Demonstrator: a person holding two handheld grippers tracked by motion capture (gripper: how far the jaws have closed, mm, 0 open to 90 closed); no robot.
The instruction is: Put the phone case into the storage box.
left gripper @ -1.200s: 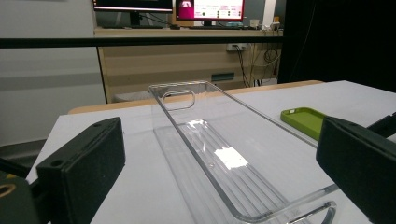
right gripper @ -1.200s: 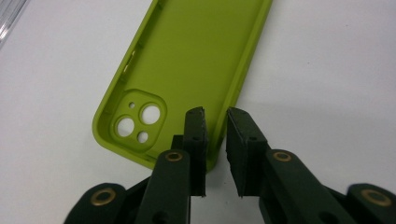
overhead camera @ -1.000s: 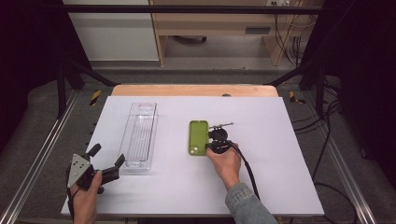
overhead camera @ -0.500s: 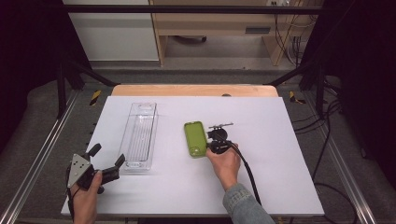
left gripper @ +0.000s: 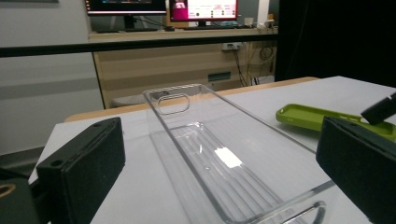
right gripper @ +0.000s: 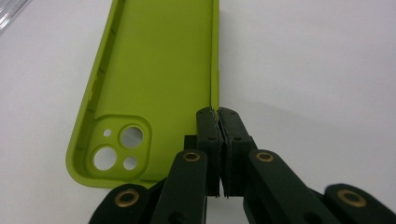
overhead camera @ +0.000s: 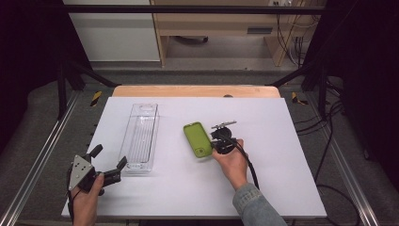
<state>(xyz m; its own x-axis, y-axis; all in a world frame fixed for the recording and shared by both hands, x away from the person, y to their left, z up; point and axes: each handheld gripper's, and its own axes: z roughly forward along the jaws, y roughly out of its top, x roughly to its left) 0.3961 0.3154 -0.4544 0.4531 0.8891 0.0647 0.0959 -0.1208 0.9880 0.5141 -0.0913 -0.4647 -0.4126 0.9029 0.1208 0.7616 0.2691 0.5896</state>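
A lime green phone case [overhead camera: 197, 139] lies inside-up on the white table, slightly turned, its camera cut-outs at the near end. My right gripper [overhead camera: 217, 141] is at its right side, shut on the case's side wall [right gripper: 154, 70], with the jaws of the right gripper [right gripper: 218, 114] pressed together over that rim. A clear plastic tray [overhead camera: 141, 136] lies lengthwise to the left of the case. My left gripper [overhead camera: 109, 156] rests at the tray's near left corner, open. In the left gripper view the tray [left gripper: 219, 158] runs away between the wide-apart jaws, and the case [left gripper: 317, 116] is at the right.
The white table top [overhead camera: 291, 155] has bare room to the right and along the front. A wooden strip [overhead camera: 195, 91] borders the far edge. Metal rails [overhead camera: 42, 155] run along both sides, and cables [overhead camera: 329, 141] hang at the right.
The green case has turned, its far end swinging left, with the right gripper at its edge. The left hand and gripper have stayed in place.
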